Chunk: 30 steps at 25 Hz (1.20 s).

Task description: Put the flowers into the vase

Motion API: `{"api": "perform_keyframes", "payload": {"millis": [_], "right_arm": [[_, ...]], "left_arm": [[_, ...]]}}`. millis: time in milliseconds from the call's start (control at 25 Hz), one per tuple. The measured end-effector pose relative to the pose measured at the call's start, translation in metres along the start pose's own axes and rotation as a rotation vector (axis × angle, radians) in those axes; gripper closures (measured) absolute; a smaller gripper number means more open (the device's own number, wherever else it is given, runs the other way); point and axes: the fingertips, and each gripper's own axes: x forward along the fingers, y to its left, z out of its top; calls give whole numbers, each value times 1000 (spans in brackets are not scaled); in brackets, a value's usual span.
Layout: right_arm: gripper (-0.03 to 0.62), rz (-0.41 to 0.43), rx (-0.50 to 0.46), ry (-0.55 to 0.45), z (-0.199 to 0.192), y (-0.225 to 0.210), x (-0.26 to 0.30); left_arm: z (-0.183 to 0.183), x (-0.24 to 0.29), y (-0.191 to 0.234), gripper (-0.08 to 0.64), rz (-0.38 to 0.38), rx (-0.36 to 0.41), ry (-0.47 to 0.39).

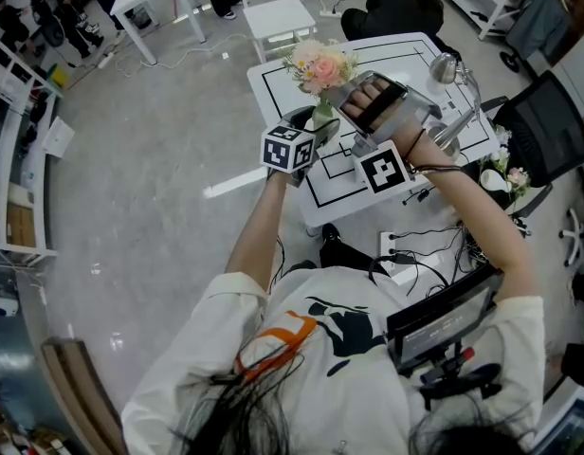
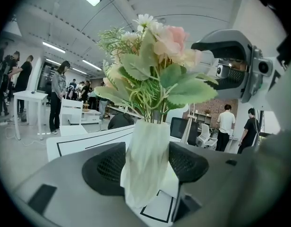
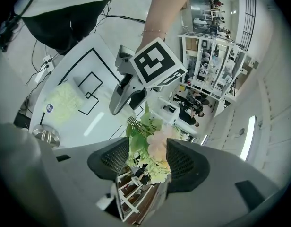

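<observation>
A bunch of pink and cream flowers (image 1: 320, 64) with green leaves stands in a pale vase (image 2: 145, 169), held in the air above the white table (image 1: 273, 88). My left gripper (image 1: 316, 129) is shut on the vase, with both pads pressed against its sides (image 2: 145, 162). In the left gripper view the flowers (image 2: 155, 65) rise above the jaws. My right gripper (image 1: 341, 98) sits at the blooms from the right. Its jaws stand open around the flower heads (image 3: 148, 145), with a gap on each side (image 3: 148, 161). The right gripper view shows the left gripper's marker cube (image 3: 157, 63) beyond the flowers.
The table bears black outlined rectangles. A metal desk lamp (image 1: 446, 66) stands at its right, and its round base (image 3: 44, 136) and a pale green pad (image 3: 65, 100) lie below. Another flower bunch (image 1: 508, 171) and a black chair (image 1: 548, 121) are further right. Several people stand in the background.
</observation>
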Motion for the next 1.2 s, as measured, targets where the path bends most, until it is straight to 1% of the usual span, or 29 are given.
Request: {"api": "perform_keyframes", "payload": {"millis": [160,360,600,840,1200], "right_arm": [[354,16,17,4,-1,7,-1],[356,53,46,12,-3,24,-1],[356,68,75,17,-2,34,-5],[355,75,74,19,1,38,-9],[356,75,79,21,0,43,-15]], "left_arm": [[-2,1,-2,273,-15,12,-2],[-4,4,-7,273,-32,52,6],[-15,4,-13,273,-37,111,57],[-21,0,-15,273,-34,106,58],[-17,-2,-18,273,-18,113,53]]}}
